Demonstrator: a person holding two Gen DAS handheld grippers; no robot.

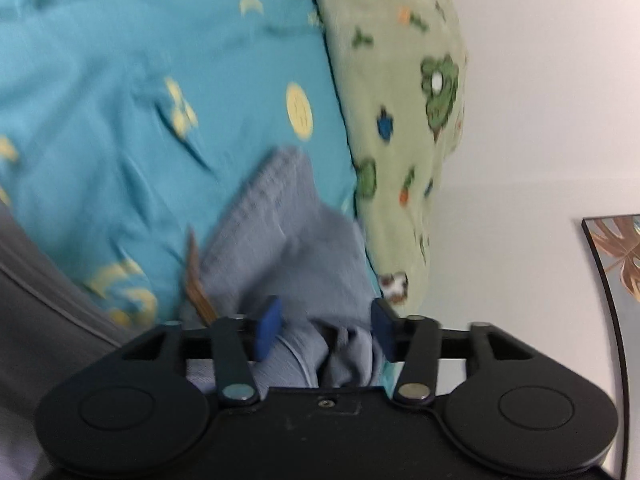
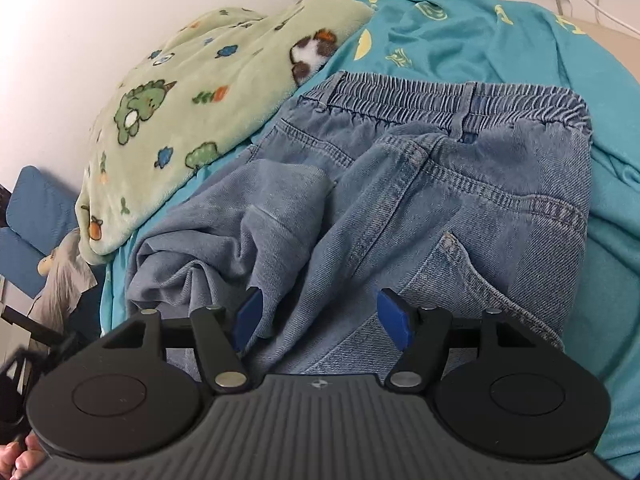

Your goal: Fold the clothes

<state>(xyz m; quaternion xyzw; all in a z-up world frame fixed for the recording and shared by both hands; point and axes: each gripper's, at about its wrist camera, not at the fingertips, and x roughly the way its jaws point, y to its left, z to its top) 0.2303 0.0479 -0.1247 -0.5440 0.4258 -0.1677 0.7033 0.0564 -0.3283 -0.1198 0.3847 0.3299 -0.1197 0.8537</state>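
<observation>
A: Well, nearest us the left gripper [image 1: 324, 330] was angled gently downward, its blue pads [image 1: 269, 327] set partway apart with a bunch of soft grey-blue denim between them. That picture was blurred, so I couldn't tell whether the pads were pressing on the cloth or just flanking it.

B: And the right gripper [image 2: 320, 322] pointed more steeply down over the jeans [image 2: 420, 200], jaws standing wide, the pads either side of a raised fold and not pinching it. Nothing gripped there.

A: The jeans lay on the teal bedsheet [image 2: 480, 28], seat side up: heavy stitched seams, a back pocket, a gathered elastic waistband [image 2: 440, 98] at the far end. One leg was rumpled into a heap on the left.

B: Smooth cotton, that sheet, with yellow moons and planets printed on it.

A: Beyond, against the white wall [image 1: 540, 100], sat a fleecy pale-green blanket [image 2: 180, 100], plush and lumpy, with little dinosaurs and trees.
</observation>
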